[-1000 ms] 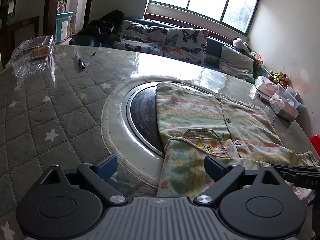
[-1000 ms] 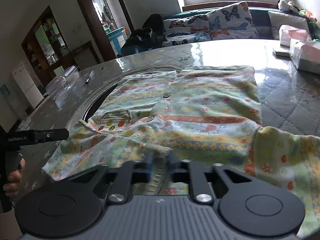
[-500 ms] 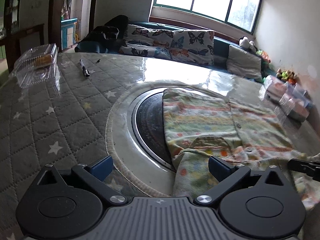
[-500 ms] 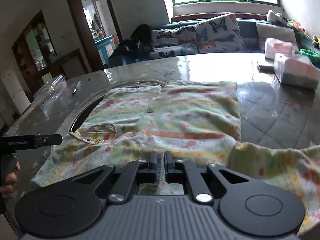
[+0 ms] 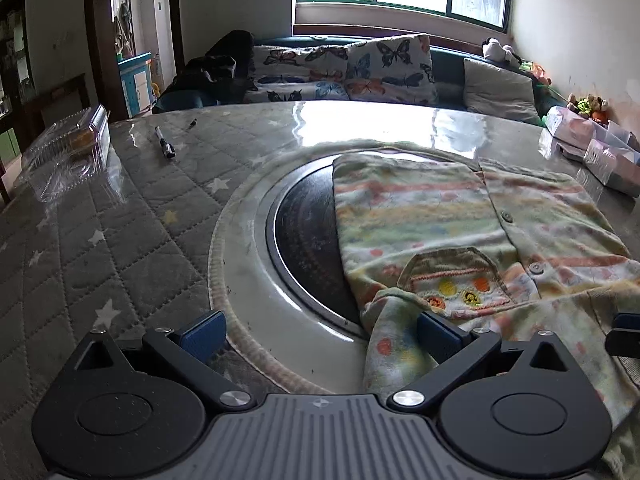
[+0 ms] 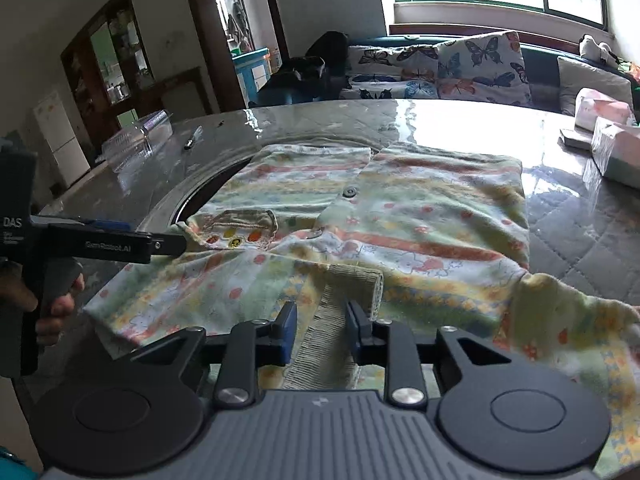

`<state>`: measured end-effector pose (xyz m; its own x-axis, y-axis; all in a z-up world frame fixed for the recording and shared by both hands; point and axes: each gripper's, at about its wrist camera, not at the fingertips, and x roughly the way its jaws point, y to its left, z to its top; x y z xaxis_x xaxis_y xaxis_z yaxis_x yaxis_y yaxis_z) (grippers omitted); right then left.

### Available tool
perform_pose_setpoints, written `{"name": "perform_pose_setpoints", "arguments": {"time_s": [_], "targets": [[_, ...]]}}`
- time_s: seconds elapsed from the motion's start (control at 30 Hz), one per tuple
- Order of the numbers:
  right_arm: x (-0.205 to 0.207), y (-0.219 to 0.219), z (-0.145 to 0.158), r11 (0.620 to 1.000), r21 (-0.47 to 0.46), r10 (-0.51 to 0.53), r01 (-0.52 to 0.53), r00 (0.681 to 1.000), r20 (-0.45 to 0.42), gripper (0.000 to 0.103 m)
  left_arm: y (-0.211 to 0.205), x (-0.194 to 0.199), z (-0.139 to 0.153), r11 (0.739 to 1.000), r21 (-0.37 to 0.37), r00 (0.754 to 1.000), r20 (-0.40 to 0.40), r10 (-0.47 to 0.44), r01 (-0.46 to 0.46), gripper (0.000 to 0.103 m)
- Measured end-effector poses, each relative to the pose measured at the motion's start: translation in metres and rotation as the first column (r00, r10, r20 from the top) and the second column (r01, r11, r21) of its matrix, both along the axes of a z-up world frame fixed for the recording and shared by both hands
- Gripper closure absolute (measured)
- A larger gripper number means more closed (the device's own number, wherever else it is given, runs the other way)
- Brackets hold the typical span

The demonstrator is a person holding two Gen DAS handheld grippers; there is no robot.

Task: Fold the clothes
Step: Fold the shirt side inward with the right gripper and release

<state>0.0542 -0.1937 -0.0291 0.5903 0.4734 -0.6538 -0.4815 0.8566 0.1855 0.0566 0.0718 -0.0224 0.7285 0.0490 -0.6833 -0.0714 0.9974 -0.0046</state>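
Observation:
A pastel striped child's shirt (image 5: 460, 224) with buttons and a small front pocket lies flat on the table, partly over a dark round hotplate (image 5: 308, 236). Its near sleeve is folded across the front (image 6: 224, 280). My left gripper (image 5: 320, 334) is open at the shirt's near left corner, with cloth beside its right finger (image 5: 438, 338). My right gripper (image 6: 320, 330) is open, its fingers either side of the ribbed cuff (image 6: 340, 312), apart from it. The left gripper (image 6: 120, 242) shows in the right wrist view, held by a hand.
The table (image 5: 120, 248) has a quilted star cover under clear plastic. A clear plastic food box (image 5: 68, 152) and a marker pen (image 5: 165, 147) lie at the far left. Tissue packs (image 5: 596, 148) sit at the far right. A sofa with butterfly cushions (image 5: 360, 72) stands behind.
My right gripper has opened and let go of the ribbed cuff. My left gripper has moved closer to the shirt's near left corner.

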Motion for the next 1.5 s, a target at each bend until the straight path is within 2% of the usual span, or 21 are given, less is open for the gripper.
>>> {"name": "perform_pose_setpoints", "arguments": {"time_s": [0.3, 0.53, 0.67, 0.8, 0.83, 0.97, 1.17, 1.3, 1.37, 1.5], "targets": [[-0.008, -0.015, 0.000, 0.999, -0.019, -0.027, 0.027, 1.000, -0.003, 0.071, 0.001, -0.008, 0.009, 1.000, -0.015, 1.000, 0.012, 0.007, -0.007, 0.000], [-0.023, -0.022, -0.004, 0.998, -0.063, -0.021, 0.022, 1.000, 0.017, 0.066, -0.014, -0.026, 0.018, 0.998, -0.010, 0.998, 0.031, -0.054, 0.054, 0.000], [-0.028, -0.037, 0.001, 0.997, -0.044, -0.069, 0.070, 0.997, 0.031, 0.053, -0.025, -0.031, 0.011, 0.996, 0.022, 0.996, 0.019, -0.091, 0.091, 0.000], [-0.029, -0.067, 0.007, 0.981, -0.040, -0.186, 0.188, 0.981, 0.062, 0.046, -0.027, -0.032, 0.005, 0.996, 0.026, 0.996, 0.001, -0.091, 0.091, 0.000], [-0.028, -0.078, 0.008, 0.973, -0.041, -0.226, 0.229, 0.972, 0.066, 0.041, -0.026, -0.032, 0.004, 0.996, 0.022, 0.996, -0.002, -0.087, 0.087, 0.000], [-0.020, -0.122, 0.006, 0.924, -0.060, -0.371, 0.377, 0.924, 0.091, 0.039, -0.023, -0.032, 0.003, 0.997, 0.024, 0.997, -0.007, -0.074, 0.075, 0.000], [-0.007, -0.190, -0.002, 0.807, -0.097, -0.571, 0.582, 0.812, 0.126, 0.037, -0.021, -0.031, 0.009, 0.998, 0.024, 0.999, 0.000, -0.052, 0.052, 0.000], [0.001, -0.226, -0.006, 0.740, -0.098, -0.652, 0.665, 0.746, 0.138, 0.037, -0.026, -0.029, 0.012, 0.998, 0.030, 0.998, 0.001, -0.061, 0.061, 0.000], [0.003, -0.236, -0.009, 0.723, -0.110, -0.669, 0.682, 0.731, 0.133, 0.037, -0.030, -0.028, 0.013, 0.997, 0.030, 0.998, -0.001, -0.068, 0.068, 0.000], [0.007, -0.244, -0.017, 0.717, -0.119, -0.678, 0.687, 0.727, 0.108, 0.037, -0.039, -0.027, 0.014, 0.996, 0.031, 0.996, -0.004, -0.086, 0.086, 0.000]]}}
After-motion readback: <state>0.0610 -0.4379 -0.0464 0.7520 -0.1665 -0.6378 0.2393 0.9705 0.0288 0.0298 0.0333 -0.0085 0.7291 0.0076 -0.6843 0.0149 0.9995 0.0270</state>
